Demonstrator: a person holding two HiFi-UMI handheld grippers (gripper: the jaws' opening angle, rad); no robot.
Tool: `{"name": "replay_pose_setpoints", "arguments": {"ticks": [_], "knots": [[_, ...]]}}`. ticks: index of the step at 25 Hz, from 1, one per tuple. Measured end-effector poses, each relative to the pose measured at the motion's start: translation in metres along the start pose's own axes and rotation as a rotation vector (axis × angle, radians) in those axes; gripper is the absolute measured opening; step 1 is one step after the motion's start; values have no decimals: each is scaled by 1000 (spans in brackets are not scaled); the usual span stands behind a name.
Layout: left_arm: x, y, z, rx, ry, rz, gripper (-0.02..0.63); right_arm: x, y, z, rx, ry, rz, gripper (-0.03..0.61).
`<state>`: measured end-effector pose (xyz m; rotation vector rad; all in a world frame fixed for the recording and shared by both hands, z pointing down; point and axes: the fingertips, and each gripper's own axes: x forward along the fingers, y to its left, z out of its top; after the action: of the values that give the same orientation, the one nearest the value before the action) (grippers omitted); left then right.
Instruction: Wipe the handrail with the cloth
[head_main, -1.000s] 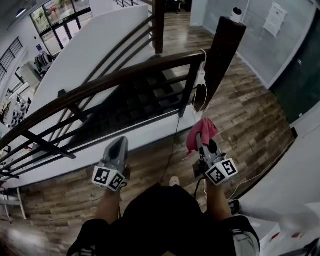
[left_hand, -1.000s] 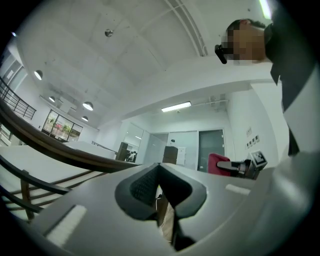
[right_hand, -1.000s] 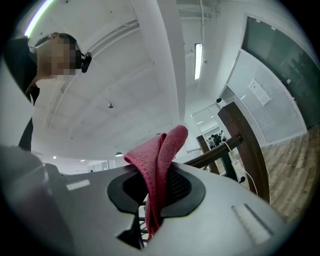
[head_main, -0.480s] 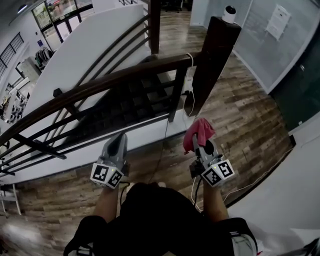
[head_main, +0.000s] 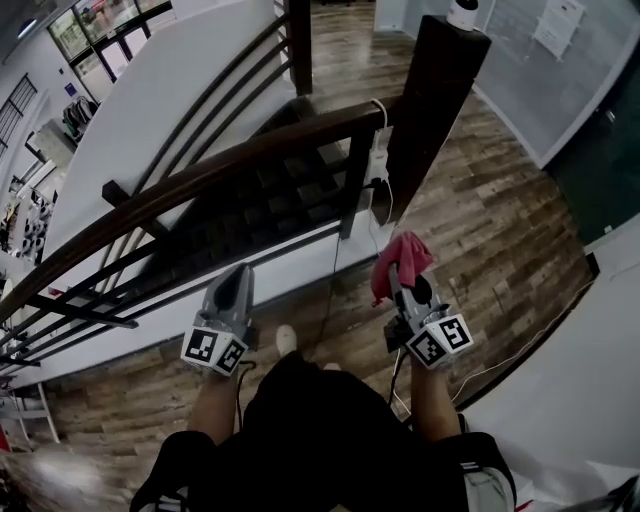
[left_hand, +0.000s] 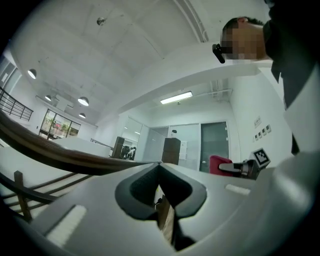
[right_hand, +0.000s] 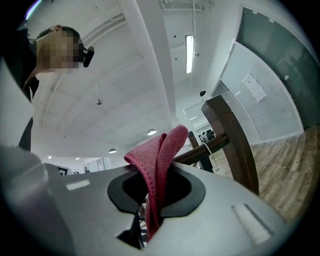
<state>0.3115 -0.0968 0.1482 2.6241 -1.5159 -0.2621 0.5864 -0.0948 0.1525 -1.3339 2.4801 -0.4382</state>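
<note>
Dark glossy wooden handrail (head_main: 280, 145), nubby pink cloth (head_main: 402, 262), matt wood-plank floor (head_main: 500, 200)

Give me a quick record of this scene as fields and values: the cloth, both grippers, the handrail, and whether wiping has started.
cloth: pink cloth, folded, clamped between the jaws
right gripper: right gripper shut on the cloth
left gripper: left gripper, jaws together, nothing between them
handrail: dark wooden handrail, slanting up to a dark post
contact: cloth apart from the handrail
wiping: not yet begun

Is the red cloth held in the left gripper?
No, the cloth is clamped in the right gripper; the left gripper holds nothing.
</note>
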Motion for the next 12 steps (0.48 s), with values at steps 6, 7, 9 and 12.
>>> {"name": "replay_pose_setpoints", "arguments": {"ticks": [6,7,9,12], "knots": [[50,33,18,-1,-45,-73,-2,58,-12,19,-63,-33,-47,46],[57,39,20,-1,-45,-86,-2,69,-13,23,-75,-37,-58,46],[69,49,22,2,-36,-114,-2,88,-15,28,-92,-44,-82,46],[81,59,24,-3,-31,-174,-2,112,-16,33,-116,-49,-113,46]]}}
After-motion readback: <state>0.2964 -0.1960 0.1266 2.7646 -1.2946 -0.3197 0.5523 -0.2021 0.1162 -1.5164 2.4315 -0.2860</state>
